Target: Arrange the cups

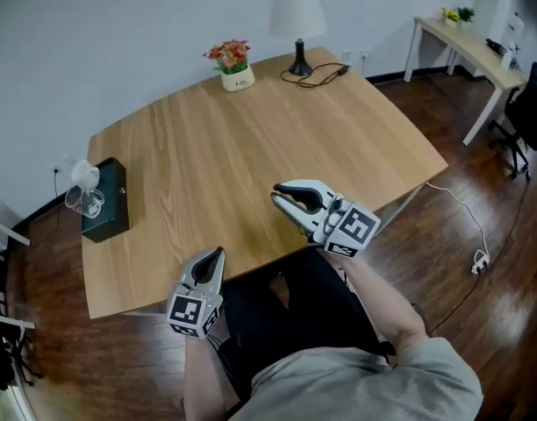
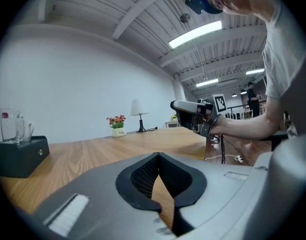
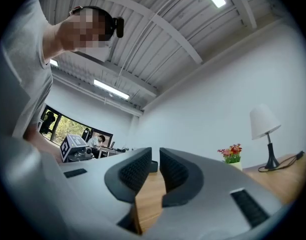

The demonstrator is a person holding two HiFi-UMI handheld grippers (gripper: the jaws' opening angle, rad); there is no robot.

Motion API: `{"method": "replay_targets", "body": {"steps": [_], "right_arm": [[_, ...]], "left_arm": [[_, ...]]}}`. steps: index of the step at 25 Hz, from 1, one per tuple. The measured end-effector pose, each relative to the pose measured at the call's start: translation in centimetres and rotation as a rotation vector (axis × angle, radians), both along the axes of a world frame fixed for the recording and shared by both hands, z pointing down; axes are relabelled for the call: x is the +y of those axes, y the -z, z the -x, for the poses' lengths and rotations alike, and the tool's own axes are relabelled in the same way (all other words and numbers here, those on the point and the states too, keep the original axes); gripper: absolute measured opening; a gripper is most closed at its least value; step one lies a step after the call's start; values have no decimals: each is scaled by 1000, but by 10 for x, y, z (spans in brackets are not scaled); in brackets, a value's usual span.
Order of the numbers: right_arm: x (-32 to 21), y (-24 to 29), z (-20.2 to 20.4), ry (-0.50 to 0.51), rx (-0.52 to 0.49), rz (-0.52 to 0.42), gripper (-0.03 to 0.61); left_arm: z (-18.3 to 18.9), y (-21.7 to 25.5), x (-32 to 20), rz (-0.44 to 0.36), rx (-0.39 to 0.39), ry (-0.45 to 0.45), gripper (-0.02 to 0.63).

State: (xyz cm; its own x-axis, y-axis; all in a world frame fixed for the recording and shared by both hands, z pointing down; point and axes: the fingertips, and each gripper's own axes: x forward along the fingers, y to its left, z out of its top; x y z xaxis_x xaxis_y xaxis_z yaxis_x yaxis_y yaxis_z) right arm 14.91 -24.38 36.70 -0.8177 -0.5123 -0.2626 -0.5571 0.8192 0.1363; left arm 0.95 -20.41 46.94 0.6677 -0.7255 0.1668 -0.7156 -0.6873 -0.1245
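Clear glass cups (image 1: 84,193) sat at the left edge of the head view, on top of a black box (image 1: 106,202) on the wooden table (image 1: 251,156). They stood upright, mouths up and long axes vertical, one handle showing to the right in the left gripper view; whether anything was inside, I couldn't tell. At top centre a white pot (image 1: 238,79) held red and yellow flowers. At lower centre, the left gripper (image 1: 214,260) had its fingers pressed together at the tips, gripping nothing. The right gripper (image 1: 282,197), at centre right above the near table edge, was closed too, empty, well apart from the cups.
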Motion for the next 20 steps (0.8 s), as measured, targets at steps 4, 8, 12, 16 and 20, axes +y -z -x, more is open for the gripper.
{"method": "replay_targets", "body": {"steps": [4, 8, 12, 16, 20], "right_arm": [[5, -17, 5, 36, 3, 46, 43], [16, -24, 0, 58, -17, 101, 43], [9, -25, 5, 76, 5, 126, 43], [15, -31, 11, 98, 10, 147, 43], [18, -32, 15, 124, 23, 161, 43]], "left_arm": [[-2, 6, 1, -5, 5, -13, 11], [1, 7, 4, 29, -11, 3, 11], [3, 12, 1, 1, -2, 5, 11], [5, 11, 5, -19, -3, 15, 11], [3, 10, 7, -29, -27, 21, 11]]}}
